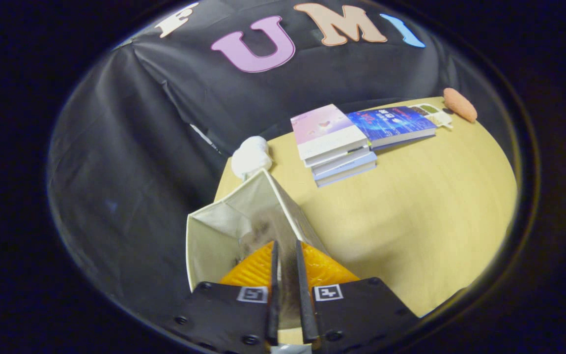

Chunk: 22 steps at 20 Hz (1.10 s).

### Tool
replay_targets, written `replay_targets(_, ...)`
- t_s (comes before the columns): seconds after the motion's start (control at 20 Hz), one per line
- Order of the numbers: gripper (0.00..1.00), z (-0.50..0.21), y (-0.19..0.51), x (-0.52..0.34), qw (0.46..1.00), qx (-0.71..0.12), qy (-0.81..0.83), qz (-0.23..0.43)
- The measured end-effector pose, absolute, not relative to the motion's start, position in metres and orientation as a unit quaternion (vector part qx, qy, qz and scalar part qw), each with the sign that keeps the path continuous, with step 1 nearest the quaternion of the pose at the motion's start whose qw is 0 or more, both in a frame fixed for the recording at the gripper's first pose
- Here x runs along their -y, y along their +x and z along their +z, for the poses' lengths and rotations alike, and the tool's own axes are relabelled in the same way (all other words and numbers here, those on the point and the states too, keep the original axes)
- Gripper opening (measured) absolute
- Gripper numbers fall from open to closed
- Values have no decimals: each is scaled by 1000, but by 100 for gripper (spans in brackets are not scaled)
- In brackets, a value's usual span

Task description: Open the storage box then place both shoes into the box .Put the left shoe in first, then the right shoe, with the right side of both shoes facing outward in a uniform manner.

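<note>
Jaws nearly closed, pinching the near wall of the open storage box (224,221), which stands at the table (410,221) edge. Gripper (286,255) sits over the box rim.

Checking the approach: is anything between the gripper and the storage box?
Nothing visible does. The gripper has its fingers closed on a panel of the storage box, which runs between them. The books lie beyond, apart, on the table.
</note>
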<state>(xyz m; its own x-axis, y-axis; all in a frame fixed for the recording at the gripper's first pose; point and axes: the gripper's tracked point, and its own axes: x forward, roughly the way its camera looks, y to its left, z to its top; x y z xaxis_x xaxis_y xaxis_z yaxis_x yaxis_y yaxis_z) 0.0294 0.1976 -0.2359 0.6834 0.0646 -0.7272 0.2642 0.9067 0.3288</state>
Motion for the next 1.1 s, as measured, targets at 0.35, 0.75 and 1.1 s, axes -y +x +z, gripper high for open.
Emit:
replay_targets(0.35,21,-227,29,-189,900,-378,206,-58)
replay_targets(0.75,21,-164,52,-114,941,-275,165,-106)
replay_targets(1.1,21,-55,65,-30,973,-134,92,-161)
